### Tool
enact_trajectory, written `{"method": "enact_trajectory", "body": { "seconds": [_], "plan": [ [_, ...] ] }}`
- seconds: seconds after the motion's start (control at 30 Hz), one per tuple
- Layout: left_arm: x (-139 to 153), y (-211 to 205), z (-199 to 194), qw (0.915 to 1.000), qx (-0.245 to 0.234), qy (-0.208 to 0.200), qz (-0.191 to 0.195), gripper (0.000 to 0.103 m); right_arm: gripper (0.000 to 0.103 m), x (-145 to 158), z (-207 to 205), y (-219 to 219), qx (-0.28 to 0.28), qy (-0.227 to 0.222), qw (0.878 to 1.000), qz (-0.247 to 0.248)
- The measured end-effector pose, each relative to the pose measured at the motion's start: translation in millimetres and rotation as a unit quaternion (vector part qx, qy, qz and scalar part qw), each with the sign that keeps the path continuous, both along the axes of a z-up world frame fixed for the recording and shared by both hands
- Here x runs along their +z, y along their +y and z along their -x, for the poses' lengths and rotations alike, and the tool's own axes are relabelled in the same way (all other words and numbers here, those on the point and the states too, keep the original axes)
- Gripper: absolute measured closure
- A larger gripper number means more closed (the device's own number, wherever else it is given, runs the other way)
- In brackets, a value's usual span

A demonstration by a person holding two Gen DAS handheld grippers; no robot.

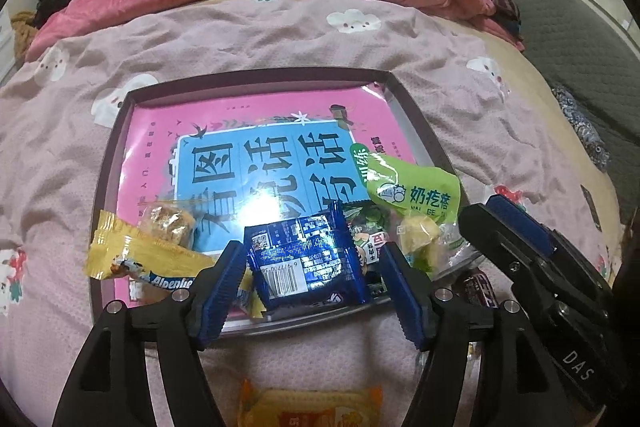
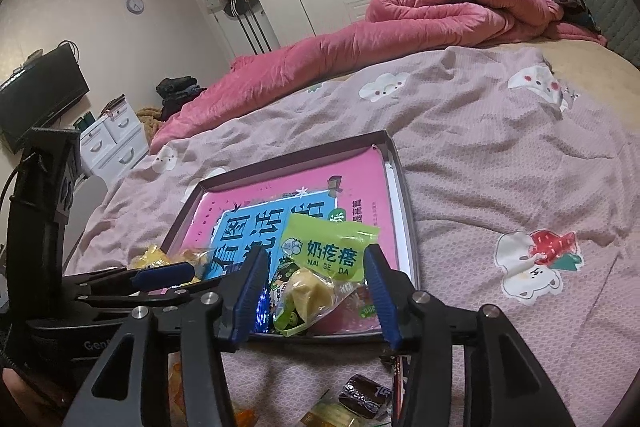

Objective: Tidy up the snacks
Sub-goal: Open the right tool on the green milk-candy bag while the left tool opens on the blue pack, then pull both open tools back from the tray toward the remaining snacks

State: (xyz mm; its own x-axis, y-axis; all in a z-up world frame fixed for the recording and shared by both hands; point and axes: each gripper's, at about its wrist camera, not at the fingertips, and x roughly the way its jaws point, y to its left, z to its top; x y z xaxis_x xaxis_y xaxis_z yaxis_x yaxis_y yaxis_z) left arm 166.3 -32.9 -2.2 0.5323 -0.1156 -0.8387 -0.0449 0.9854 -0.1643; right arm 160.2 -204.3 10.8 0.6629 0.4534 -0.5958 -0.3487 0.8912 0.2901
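Snacks, part-sorted: blue packet (image 1: 308, 259) lying loose between the spread, non-gripping fingers of the left gripper (image 1: 312, 291), green pouch (image 2: 328, 251) likewise between the parted right gripper (image 2: 316, 291), both in the shallow tray (image 1: 416, 115) serving as collection point; orange packet (image 1: 308, 407) outside on the bedspread (image 1: 280, 39).

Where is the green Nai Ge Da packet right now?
The green Nai Ge Da packet lies in the tray, near its right front corner, partly on the pink book, right of the blue snack packet.

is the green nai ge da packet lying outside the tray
No, the green packet lies inside the tray, on the pink book.
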Motion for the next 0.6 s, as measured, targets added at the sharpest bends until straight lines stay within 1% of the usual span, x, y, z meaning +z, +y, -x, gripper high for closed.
{"method": "enact_trajectory", "body": {
  "seconds": [0.13, 0.6],
  "plan": [
    [2.8, 1.8, 3.2, 1.0000, 0.003, -0.002, 0.001, 0.028, 0.049, 3.0, 3.0, -3.0, -0.001, -0.004, 1.000, 0.000],
    [17.1, 9.9, 19.0, 0.9998, 0.013, -0.012, 0.007, 0.028, 0.046, 20.0, 12.4, -19.3, -0.005, -0.013, 1.000, -0.007]
  ]
}}
